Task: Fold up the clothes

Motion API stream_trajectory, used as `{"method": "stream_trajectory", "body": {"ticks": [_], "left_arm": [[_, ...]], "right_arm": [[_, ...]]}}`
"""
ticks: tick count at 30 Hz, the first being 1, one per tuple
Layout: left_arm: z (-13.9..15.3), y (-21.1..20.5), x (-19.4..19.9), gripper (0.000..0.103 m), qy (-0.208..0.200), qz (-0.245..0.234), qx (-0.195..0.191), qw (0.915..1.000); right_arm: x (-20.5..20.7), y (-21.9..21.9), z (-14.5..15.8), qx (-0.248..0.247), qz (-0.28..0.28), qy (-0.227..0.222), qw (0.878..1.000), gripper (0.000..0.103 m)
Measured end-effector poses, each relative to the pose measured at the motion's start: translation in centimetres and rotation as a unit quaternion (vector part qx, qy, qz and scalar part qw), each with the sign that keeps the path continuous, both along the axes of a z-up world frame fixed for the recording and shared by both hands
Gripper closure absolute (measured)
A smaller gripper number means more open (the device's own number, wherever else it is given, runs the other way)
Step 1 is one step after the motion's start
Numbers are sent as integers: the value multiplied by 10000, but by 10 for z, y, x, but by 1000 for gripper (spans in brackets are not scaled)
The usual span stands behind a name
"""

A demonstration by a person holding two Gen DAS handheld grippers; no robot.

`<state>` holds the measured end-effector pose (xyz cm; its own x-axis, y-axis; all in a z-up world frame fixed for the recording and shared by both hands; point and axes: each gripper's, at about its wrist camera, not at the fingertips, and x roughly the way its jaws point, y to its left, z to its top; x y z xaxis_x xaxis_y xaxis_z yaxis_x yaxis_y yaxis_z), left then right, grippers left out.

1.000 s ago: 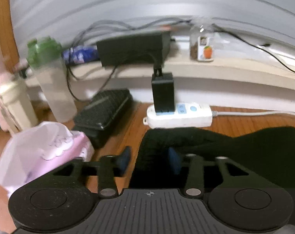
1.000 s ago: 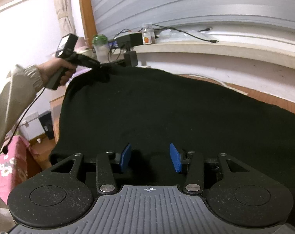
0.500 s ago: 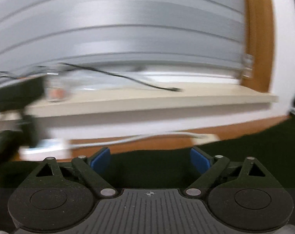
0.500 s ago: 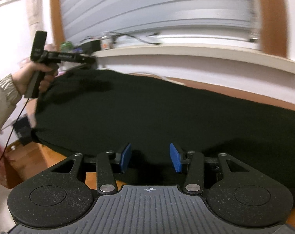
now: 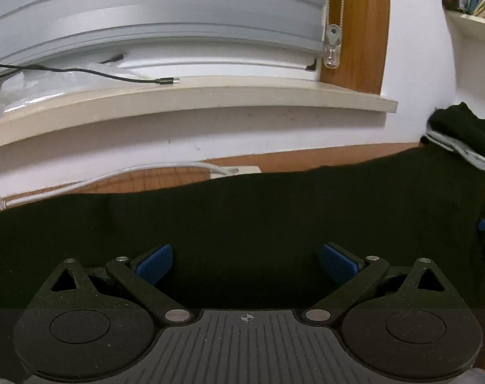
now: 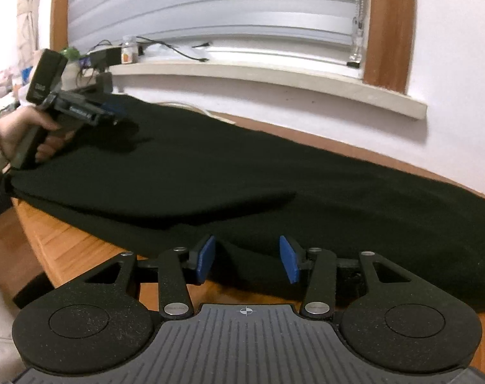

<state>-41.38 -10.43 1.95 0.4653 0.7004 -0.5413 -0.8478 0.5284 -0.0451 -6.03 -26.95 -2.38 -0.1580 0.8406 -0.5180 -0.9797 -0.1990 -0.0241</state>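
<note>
Soft, even indoor light; sharp frames, fisheye bending at edges, black cloth (image 5: 274, 217) swallows detail

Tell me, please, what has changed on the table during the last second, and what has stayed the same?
The left tongs let go of the black garment: their jaws have just been opening and now stand wide, with nothing pinched. The left hand swung away from the power strip corner toward the garment's middle. The garment now lies flat on the wooden table. The right tongs stayed half open at the near edge.

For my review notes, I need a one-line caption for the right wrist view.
Right tool half open at the near edge of a black garment spread on a wooden table; the left tool hovers over its far end.
</note>
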Motion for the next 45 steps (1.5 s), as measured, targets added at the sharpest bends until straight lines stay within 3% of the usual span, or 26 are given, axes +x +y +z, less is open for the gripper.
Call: {"method": "stream_trajectory", "body": {"ticks": [4,10,14,16,19,23,27,30,36,41,45], "left_arm": [[-3,0,6,3,204,27,-47,9998],[-5,-1,9,2,309,35,-76,9995],[-5,1,8,2,288,56,-108,9995],[-5,1,8,2,272,66,-119,9995],[-5,2,8,2,296,77,-136,9994],[-5,0,11,2,386,96,-57,9992],[-1,-15,21,2,690,67,337,9970],[5,-29,32,2,761,-147,536,9956],[40,-68,51,2,449,-382,771,9953],[48,-117,88,11,181,-1048,794,9911],[26,-134,122,32,576,-1475,647,9853]], "right_arm": [[5,8,0,-75,28,-93,9999,50],[-2,18,-5,-227,221,-294,9991,51],[2,22,0,-337,430,-65,9985,81],[4,23,5,-341,414,-6,9986,83],[2,23,9,-344,482,-86,9982,80],[-12,23,6,-358,768,-221,9962,62],[-21,27,1,-351,806,-288,9957,64],[-14,30,7,-320,815,49,9961,100],[0,16,38,263,505,190,9982,102],[8,9,36,256,354,64,9990,102],[10,6,17,28,268,-14,9996,98]]}}
